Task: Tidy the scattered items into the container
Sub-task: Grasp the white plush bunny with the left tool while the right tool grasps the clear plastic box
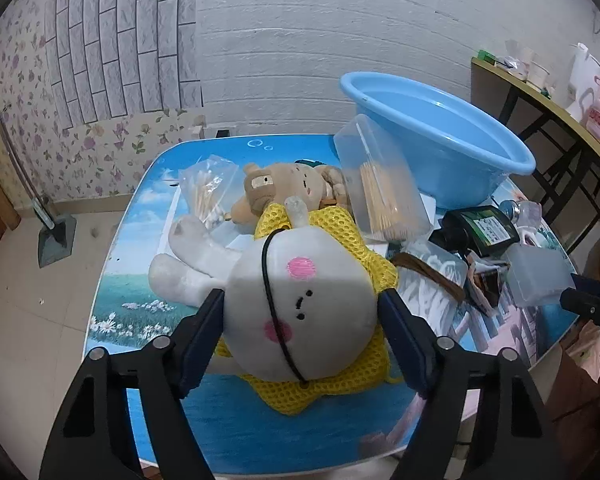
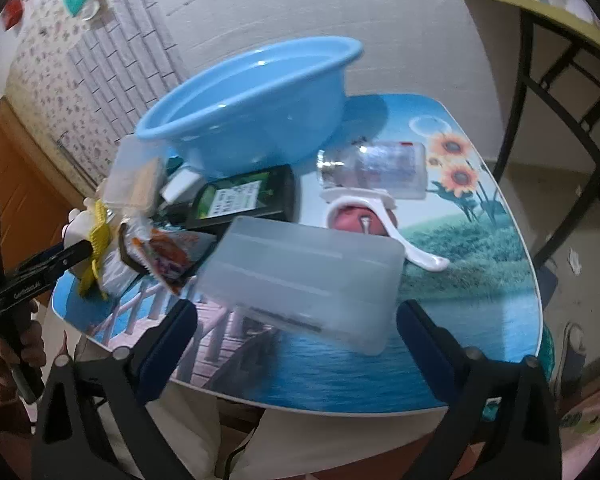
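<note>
My left gripper [image 1: 300, 304] has its pads against both sides of the head of a white plush rabbit in a yellow mesh dress [image 1: 300, 300], which lies on the table. A blue basin [image 1: 440, 144] stands at the far right of the table; it also shows in the right wrist view [image 2: 252, 96]. My right gripper [image 2: 296, 320] is open, just in front of a frosted plastic box [image 2: 304, 280] near the table's front edge. The box lies between the jaws' line but is not touched.
On the table [image 1: 228, 420] lie a brown plush toy [image 1: 284, 188], a bag of cotton swabs [image 1: 208, 188], a clear box of toothpicks [image 1: 380, 184], a dark bottle [image 2: 244, 196], a snack packet [image 2: 168, 256], a clear jar [image 2: 376, 168] and a white scoop [image 2: 380, 216]. A side table [image 1: 540, 92] stands at the right.
</note>
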`<act>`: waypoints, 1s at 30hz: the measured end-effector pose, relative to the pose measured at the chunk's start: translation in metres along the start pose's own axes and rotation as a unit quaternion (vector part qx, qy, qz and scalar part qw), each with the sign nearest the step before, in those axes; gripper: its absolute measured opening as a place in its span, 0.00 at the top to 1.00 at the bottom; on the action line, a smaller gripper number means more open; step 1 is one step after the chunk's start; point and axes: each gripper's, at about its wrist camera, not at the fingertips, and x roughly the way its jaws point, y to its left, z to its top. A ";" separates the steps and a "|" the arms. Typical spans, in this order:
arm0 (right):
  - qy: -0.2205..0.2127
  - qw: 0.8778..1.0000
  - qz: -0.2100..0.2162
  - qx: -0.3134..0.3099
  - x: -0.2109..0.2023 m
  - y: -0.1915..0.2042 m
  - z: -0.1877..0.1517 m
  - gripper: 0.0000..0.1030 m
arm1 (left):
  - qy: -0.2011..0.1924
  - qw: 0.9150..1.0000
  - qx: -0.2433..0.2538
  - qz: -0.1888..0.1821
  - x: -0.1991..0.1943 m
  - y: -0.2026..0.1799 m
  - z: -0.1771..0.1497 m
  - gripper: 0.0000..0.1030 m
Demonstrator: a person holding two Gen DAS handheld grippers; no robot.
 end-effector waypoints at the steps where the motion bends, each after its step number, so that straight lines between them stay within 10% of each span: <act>1: 0.002 1.000 0.000 -0.006 0.000 0.002 -0.001 0.06 | 0.000 1.000 0.000 -0.001 -0.002 0.001 -0.001 0.28; 13: 0.039 0.995 0.052 -0.071 -0.015 0.031 -0.026 0.26 | 0.005 1.000 -0.013 -0.011 -0.019 0.012 -0.018 0.31; 19: 0.014 0.994 -0.022 -0.111 -0.013 0.030 -0.025 0.26 | 0.008 0.999 -0.027 -0.016 -0.016 0.014 -0.015 0.25; 30: -0.008 0.985 0.006 -0.173 0.004 0.033 -0.009 0.13 | 0.026 0.999 -0.032 -0.004 -0.002 0.017 -0.015 0.09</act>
